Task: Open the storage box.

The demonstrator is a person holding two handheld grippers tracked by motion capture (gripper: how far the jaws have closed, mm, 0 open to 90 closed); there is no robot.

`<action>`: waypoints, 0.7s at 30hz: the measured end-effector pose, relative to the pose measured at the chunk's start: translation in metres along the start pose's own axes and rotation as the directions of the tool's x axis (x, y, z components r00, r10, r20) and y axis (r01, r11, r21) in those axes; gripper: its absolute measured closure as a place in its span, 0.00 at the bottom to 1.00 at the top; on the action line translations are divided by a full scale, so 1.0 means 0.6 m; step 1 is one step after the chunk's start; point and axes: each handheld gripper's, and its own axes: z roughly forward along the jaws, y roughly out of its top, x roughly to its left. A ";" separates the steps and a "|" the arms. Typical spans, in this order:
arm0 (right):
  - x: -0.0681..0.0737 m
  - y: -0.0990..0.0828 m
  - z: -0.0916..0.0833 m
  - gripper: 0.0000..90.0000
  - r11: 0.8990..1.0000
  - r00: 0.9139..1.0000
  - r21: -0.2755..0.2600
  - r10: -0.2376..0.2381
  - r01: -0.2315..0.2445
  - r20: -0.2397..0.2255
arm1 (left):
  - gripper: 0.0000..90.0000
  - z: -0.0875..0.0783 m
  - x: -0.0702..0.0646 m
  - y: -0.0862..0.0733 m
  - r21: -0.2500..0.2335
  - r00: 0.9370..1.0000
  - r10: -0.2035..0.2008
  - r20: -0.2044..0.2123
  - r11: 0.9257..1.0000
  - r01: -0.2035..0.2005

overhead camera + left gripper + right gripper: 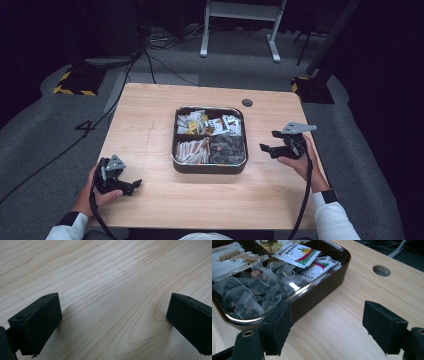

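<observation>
Two grippers are in my hands, and both are empty. My right gripper (266,146) hangs just off the right side of the tray (176,161), its jaws spread wide with nothing between them. My left gripper (134,186) sits low over the bare table (150,115) near the front left, well apart from the tray, and its jaws are spread too.

I judge the step in hand to be a reach into the tray with the right gripper, most likely for a tea bag (242,305) in the near-right compartment. To do it well I would carry the jaws over the dark rim rather than across it, come down from above, and close on one bag's upper corner, not on the pile. The bags lie jumbled and overlapping, so a deep bite would likely lift several at once. Their strings cross one another and could drag a neighbour along.

The tray is a dark, round-cornered box in the middle of the table, split into four compartments. The tea bags are sheer, pyramid-shaped, with dark leaf inside. Behind them lie printed sachets (297,251) in red and green, and to the left pale paper sticks (229,263).
</observation>
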 end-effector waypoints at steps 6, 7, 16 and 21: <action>0.021 0.045 0.026 0.29 0.999 0.998 0.009 -0.051 0.051 -0.030 | 0.00 0.000 0.000 0.000 0.000 1.000 0.000 0.000 1.000 0.000; 0.021 0.045 0.026 0.29 0.999 0.998 0.009 -0.051 0.051 -0.030 | 0.00 0.000 0.000 0.000 0.000 1.000 0.000 0.000 1.000 0.000; 0.059 0.113 0.095 0.30 0.993 0.991 0.039 -0.104 0.108 -0.084 | 0.01 0.000 0.000 0.000 0.000 1.000 0.001 0.000 1.000 -0.001; 0.081 0.141 0.129 0.31 0.988 0.985 0.055 -0.135 0.141 -0.109 | 0.01 0.000 0.000 0.000 -0.001 1.000 0.003 -0.002 1.000 -0.003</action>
